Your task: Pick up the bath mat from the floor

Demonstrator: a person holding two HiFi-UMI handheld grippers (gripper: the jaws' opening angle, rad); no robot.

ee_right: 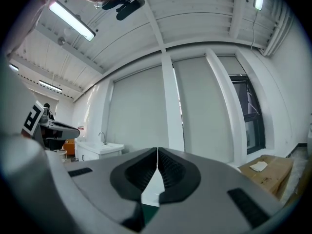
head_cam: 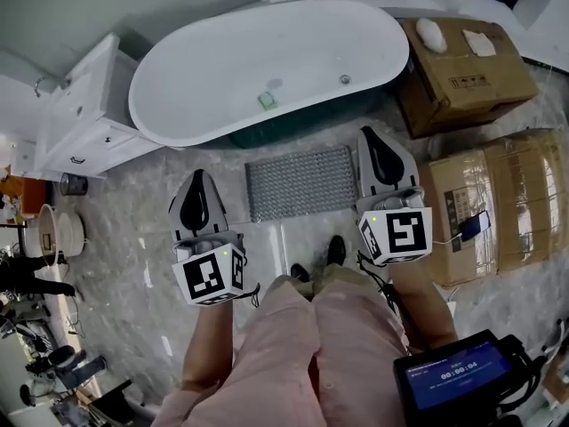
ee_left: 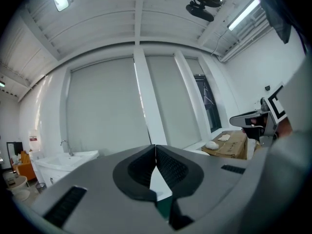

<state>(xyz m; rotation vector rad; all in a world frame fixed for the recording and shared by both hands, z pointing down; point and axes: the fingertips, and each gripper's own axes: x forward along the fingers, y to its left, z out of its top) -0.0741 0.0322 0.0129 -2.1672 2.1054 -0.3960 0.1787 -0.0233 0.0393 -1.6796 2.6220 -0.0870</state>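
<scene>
Floor (head_cam: 133,238) with bath mat (head_cam: 300,181) only in head view; left gripper (ee_left: 155,149), right gripper (ee_right: 157,151) jaws closed, empty.

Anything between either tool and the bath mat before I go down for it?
Nothing visible stands in the way. The bath mat lies bare beside the bathtub, and in the head view it shows between the left tool and the right tool. Both tools are shut and empty.
</scene>
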